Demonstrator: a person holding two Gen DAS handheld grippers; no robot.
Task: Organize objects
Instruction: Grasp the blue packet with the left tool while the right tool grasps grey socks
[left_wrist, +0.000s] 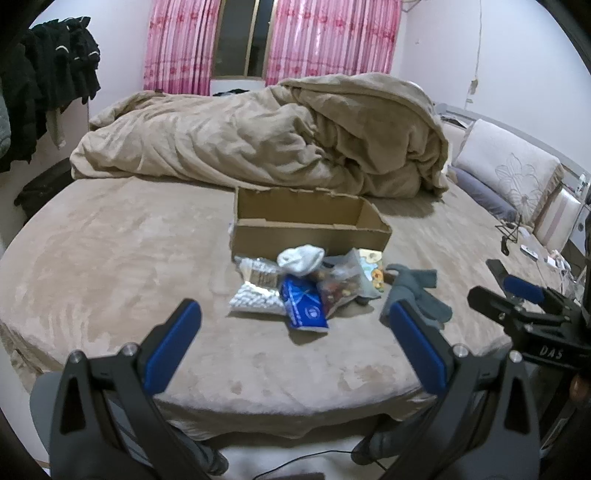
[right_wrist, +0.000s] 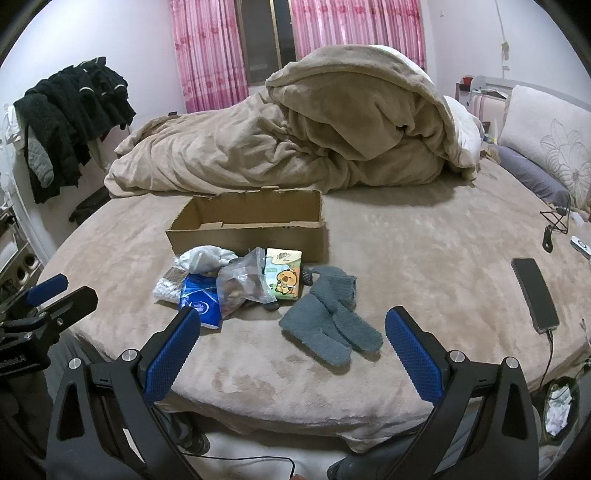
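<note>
An open, empty cardboard box (left_wrist: 310, 230) (right_wrist: 247, 229) stands on the bed. In front of it lies a pile: white socks (left_wrist: 301, 259) (right_wrist: 205, 256), a blue packet (left_wrist: 303, 304) (right_wrist: 199, 301), a white pellet bag (left_wrist: 255, 299), a clear bag of snacks (right_wrist: 240, 282), a cartoon tissue pack (right_wrist: 283, 275). Grey socks (right_wrist: 332, 319) (left_wrist: 417, 291) lie to the right. My left gripper (left_wrist: 295, 332) is open and empty, short of the pile. My right gripper (right_wrist: 293, 339) is open and empty, just before the grey socks.
A heaped tan duvet (left_wrist: 266, 140) (right_wrist: 295, 140) lies behind the box. Pillows (right_wrist: 546, 147) are at the right. A black phone (right_wrist: 535, 293) on a cable lies at the right of the bed. Dark clothes (right_wrist: 70, 110) hang at the left.
</note>
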